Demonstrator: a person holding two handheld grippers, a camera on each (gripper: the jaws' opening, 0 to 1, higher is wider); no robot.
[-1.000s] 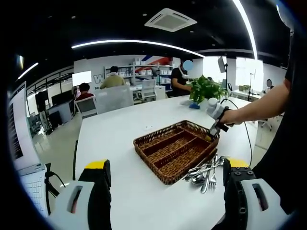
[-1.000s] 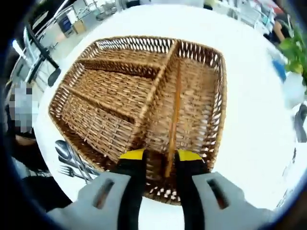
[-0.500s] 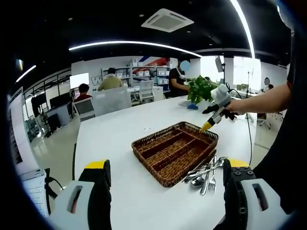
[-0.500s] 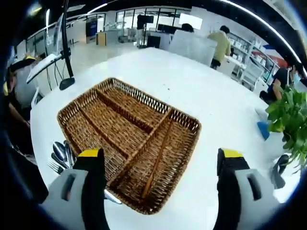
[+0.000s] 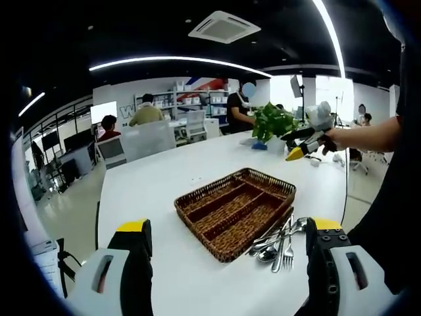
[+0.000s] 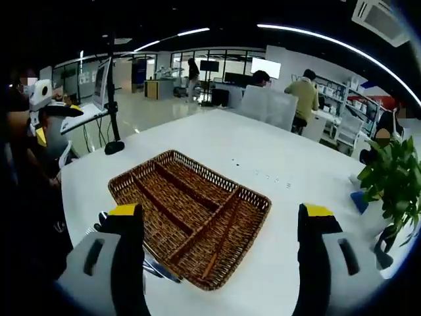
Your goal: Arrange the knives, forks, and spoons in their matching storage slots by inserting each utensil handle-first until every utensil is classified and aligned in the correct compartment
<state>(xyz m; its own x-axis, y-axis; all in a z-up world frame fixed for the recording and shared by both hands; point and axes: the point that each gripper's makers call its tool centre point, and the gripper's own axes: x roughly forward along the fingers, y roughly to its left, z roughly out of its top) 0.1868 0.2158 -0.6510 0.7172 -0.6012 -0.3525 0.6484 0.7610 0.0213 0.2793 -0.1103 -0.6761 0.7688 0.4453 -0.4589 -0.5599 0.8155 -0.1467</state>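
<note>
Left gripper view: the left gripper (image 5: 223,263) is hovering released and empty over the white table (image 5: 151,191), the cutlery pile (image 5: 279,237) lying just beside the wicker tray (image 5: 233,210); beyond, the right gripper (image 5: 299,148), likewise spread wide, is hanging above the tray's far end.

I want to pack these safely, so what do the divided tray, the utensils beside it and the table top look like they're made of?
The tray looks like woven brown wicker or rattan: strands and open weave show along its rim. The utensils look like polished metal, likely steel: grey and glinting. The table has a smooth, white, slightly glossy top, perhaps laminate; the material can't be confirmed.
</note>
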